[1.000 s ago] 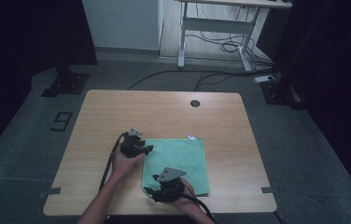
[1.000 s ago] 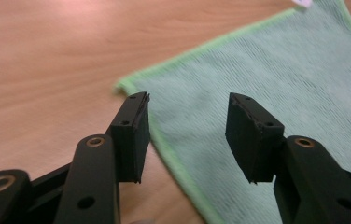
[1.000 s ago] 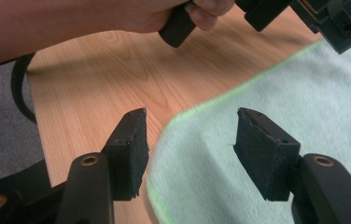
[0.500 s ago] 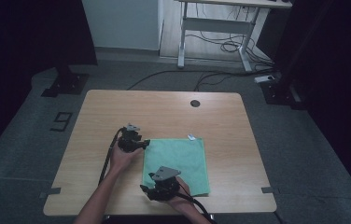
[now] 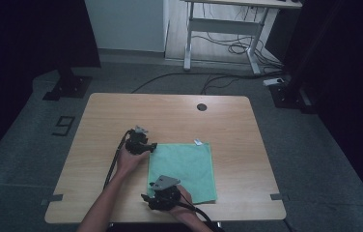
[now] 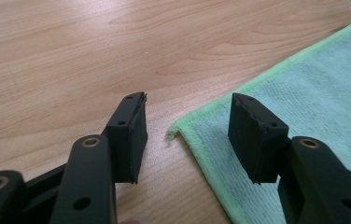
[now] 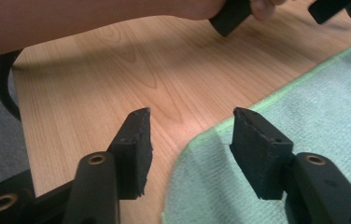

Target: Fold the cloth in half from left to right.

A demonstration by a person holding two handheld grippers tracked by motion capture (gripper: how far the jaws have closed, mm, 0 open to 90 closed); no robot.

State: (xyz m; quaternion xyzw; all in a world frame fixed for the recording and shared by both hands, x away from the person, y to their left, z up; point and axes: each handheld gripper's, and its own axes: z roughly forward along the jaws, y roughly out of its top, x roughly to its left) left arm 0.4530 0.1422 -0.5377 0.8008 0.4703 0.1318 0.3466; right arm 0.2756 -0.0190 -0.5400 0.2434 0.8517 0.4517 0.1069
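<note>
A green cloth (image 5: 184, 166) lies flat on the wooden table (image 5: 170, 116), with a small white tag (image 5: 197, 142) at its far edge. My left gripper (image 5: 150, 146) sits at the cloth's far left corner. In the left gripper view it (image 6: 188, 114) is open, its jaws straddling that corner (image 6: 179, 128) low over the wood. My right gripper (image 5: 146, 198) is at the near left corner. It (image 7: 190, 116) is open too, with the rounded cloth corner (image 7: 197, 144) lying between its jaws. Neither holds anything.
A round cable hole (image 5: 202, 107) sits near the table's far edge. Grey tape marks (image 5: 54, 198) flank the near corners. The left forearm (image 7: 94, 18) crosses above the right gripper's jaws. Desk legs and floor cables (image 5: 228, 48) stand beyond the table.
My right gripper has drifted a little left toward the cloth's near left corner. The left gripper has shifted only slightly. The cloth has not moved.
</note>
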